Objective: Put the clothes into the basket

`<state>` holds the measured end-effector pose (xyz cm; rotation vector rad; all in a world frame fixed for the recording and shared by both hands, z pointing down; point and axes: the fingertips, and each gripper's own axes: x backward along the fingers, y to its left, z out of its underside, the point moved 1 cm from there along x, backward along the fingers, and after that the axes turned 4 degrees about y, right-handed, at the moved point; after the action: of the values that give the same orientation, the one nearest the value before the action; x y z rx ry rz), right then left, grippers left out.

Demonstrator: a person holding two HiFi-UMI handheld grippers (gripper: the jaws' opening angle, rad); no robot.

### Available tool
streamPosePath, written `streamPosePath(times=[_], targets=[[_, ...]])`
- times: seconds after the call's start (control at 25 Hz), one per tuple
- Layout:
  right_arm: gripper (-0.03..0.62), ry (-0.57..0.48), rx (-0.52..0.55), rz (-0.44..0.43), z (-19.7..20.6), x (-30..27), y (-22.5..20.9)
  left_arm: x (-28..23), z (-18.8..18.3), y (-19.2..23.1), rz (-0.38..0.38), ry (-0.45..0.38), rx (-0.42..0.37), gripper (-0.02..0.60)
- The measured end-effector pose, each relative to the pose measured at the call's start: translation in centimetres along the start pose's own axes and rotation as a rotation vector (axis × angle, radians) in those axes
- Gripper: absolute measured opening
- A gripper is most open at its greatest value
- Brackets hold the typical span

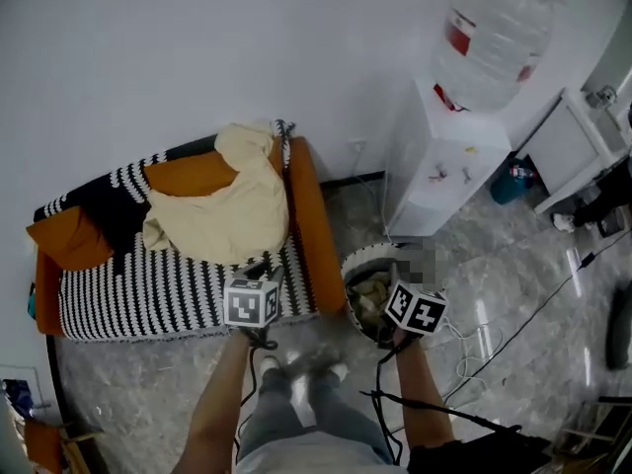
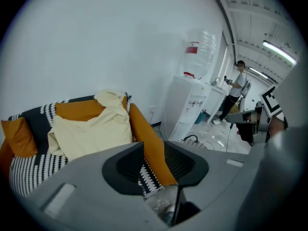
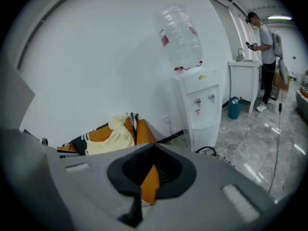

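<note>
Both tools spread and empty in front of the sofa (image 1: 148,284) — the cream garment (image 1: 222,210) lies on its seat.
The left tool (image 2: 154,165) and right tool (image 3: 151,171) hold their jaws apart, with nothing between them. The garment is draped against the sofa's back beside an orange cushion (image 1: 69,240). The basket (image 1: 367,251), with crumpled cloth inside, stands on the floor just beside the sofa's orange arm — that arm rises between garment and basket. A water dispenser (image 1: 439,161) stands just beyond the basket.

1 cream garment (image 1: 222,215), 1 sofa (image 1: 168,294), 1 basket (image 1: 360,257), 1 water dispenser (image 1: 434,181) w/ 1 bottle (image 1: 499,33), 2 grippers (image 2: 155,170) (image 3: 149,173).
</note>
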<state>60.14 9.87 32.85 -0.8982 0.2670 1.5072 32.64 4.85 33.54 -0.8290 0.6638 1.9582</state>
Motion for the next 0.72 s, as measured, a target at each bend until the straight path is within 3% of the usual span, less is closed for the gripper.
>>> streamPosePath(times=[0.44,0.72], targets=[[0.003,0.083,0.181,-0.128,1.7,-3.4,11.7,6.9,7.9,11.2,-0.159,-0.045,0.248,0.141],[0.003,0.107,0.253,-0.127,2.4,-4.9,16.8,7.7,12.7,17.1,-0.170,-0.021,0.343,0.140]])
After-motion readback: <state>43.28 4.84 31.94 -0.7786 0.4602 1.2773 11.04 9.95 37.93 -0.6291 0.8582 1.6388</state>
